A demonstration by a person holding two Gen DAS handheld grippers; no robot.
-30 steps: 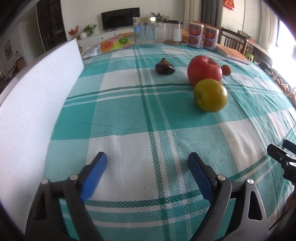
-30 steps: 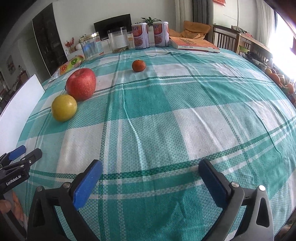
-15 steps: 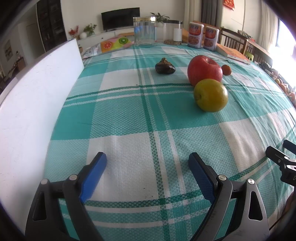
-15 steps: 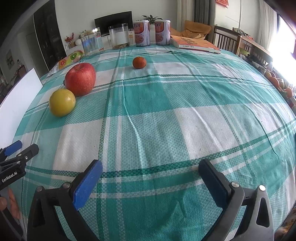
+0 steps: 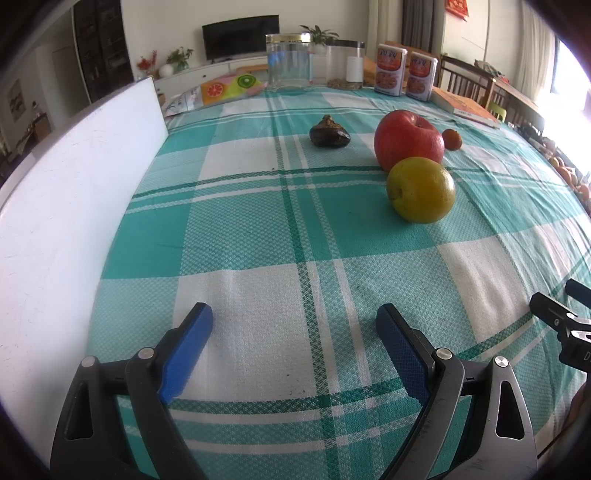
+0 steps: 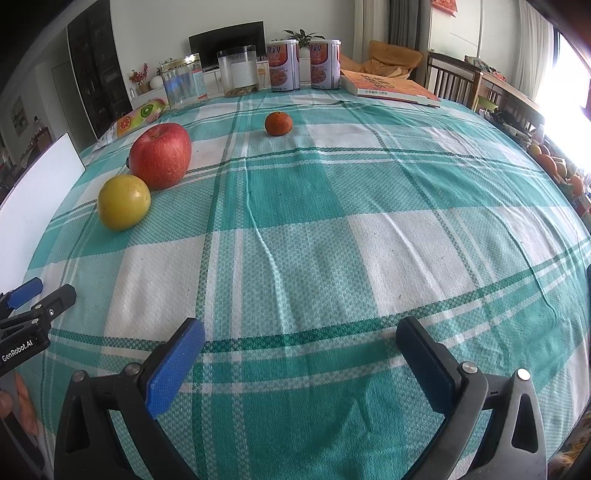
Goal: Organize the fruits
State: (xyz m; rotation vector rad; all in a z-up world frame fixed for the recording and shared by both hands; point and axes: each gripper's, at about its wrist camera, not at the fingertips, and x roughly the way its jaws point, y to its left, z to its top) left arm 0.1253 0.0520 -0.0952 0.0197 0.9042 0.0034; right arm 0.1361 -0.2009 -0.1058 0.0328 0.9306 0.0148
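In the left wrist view a teal and white checked tablecloth [image 5: 258, 229] fills the frame, a living room with a television [image 5: 240, 35] behind; the left gripper [image 5: 294, 325] at the bottom stands wide, nothing between its blue pads; a yellow fruit [image 5: 420, 189] lies well above it at centre right, touching the red apple [image 5: 408, 139] behind; a dark brown fruit [image 5: 328, 133] sits upper centre; a white board [image 5: 74, 177] lines the left edge.

In the right wrist view the same cloth; the right gripper [image 6: 300, 339] gapes empty at the bottom; apple and yellow fruit lie upper left, a small orange [image 6: 278, 123] upper centre; jars, two cans [image 6: 303, 65] and a book [image 6: 388, 88] along the far edge; nothing bars the way.
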